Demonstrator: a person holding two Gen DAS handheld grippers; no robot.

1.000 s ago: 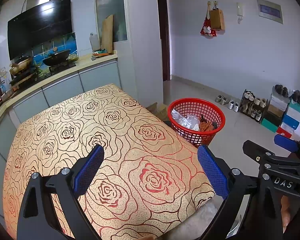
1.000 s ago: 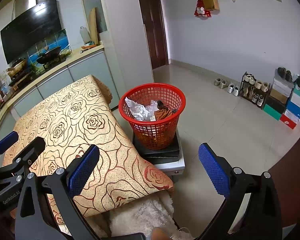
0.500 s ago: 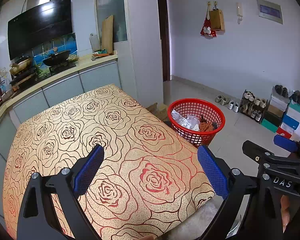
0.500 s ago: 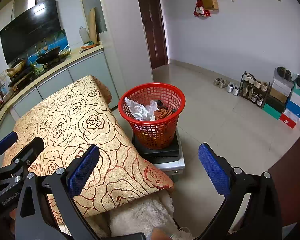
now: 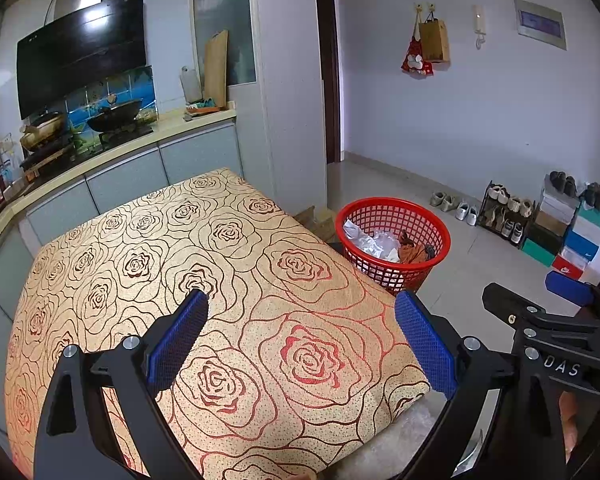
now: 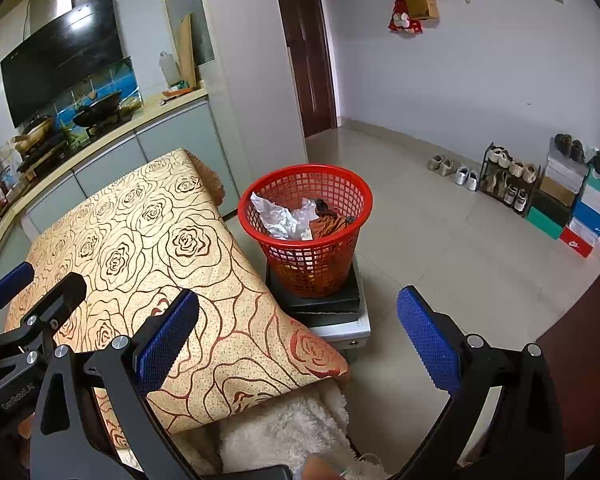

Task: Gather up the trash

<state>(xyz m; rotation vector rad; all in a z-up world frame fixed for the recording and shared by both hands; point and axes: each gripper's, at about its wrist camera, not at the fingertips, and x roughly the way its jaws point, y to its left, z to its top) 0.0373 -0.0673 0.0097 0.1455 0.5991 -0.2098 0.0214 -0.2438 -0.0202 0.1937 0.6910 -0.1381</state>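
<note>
Here, both claws hang above the near end of the tabletop (image 5: 228, 240), which is covered with a gold cloth patterned in red roses. The left claw (image 5: 300, 336) is spread wide with nothing between its blue pads (image 5: 176, 340); the cloth shows through the gap. The right claw (image 6: 300, 332) is just as wide and empty — it looks past the tabletop's corner toward the floor (image 6: 440, 240).

The trash sits in a red basket (image 6: 312, 264) just beside the tabletop's far right edge: crumpled white paper (image 6: 280, 220) lies on the left side and a brownish-orange scrap (image 6: 330, 226) on the right. The basket rests on a dark box, which in turn rests on a low grey stand (image 6: 340, 330). A white fluffy rug or cushion (image 6: 284, 432) shows under the tabletop's near corner.

Farther off, shoes and shoe boxes (image 6: 560, 200) line the wall, and a kitchen counter (image 5: 100, 156) with a wok runs behind the tabletop.
</note>
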